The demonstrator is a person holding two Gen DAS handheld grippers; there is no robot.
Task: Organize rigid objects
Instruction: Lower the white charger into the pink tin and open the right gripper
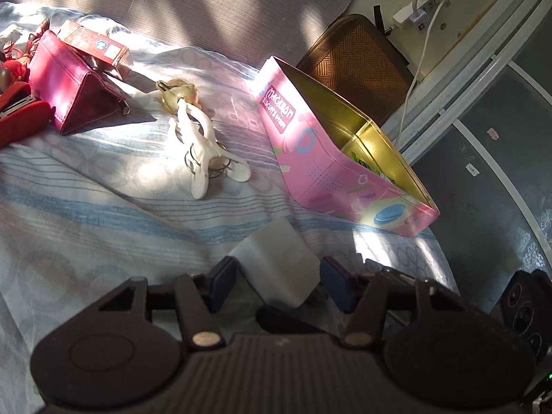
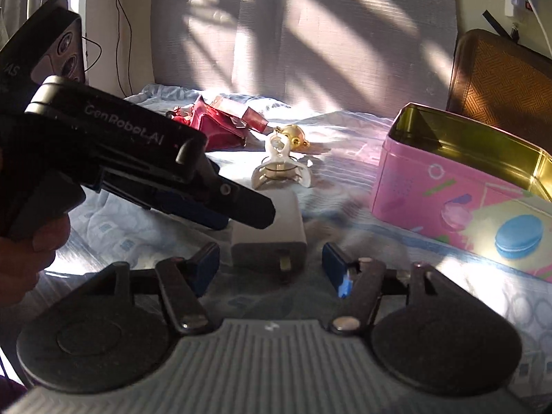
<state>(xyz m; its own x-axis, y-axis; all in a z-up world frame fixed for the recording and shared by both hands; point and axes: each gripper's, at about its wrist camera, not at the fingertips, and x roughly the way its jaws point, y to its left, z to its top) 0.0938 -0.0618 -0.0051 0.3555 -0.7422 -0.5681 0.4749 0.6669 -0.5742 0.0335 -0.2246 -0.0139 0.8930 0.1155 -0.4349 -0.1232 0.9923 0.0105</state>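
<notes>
A white charger block point(image 1: 276, 258) point(image 2: 272, 231) lies on the blue-striped sheet point(image 1: 86, 207). My left gripper point(image 1: 277, 284) is open with the block between its blue pads, not clamped. My right gripper point(image 2: 270, 265) is open just in front of the same block, and it sees the left gripper body point(image 2: 138, 158) reaching over the block. An open pink tin point(image 1: 345, 158) point(image 2: 462, 186) stands to the right with something green inside. A white hair claw point(image 1: 203, 151) point(image 2: 279, 169) and a gold trinket point(image 1: 176, 93) point(image 2: 296, 134) lie beyond.
A magenta pouch point(image 1: 76, 86) point(image 2: 217, 124), a red carton point(image 1: 93, 43) and a red stapler point(image 1: 17, 114) sit at the far left. A brown woven chair back point(image 1: 358, 65) point(image 2: 503, 79) stands behind the tin. A power strip point(image 1: 421, 10) hangs on the wall.
</notes>
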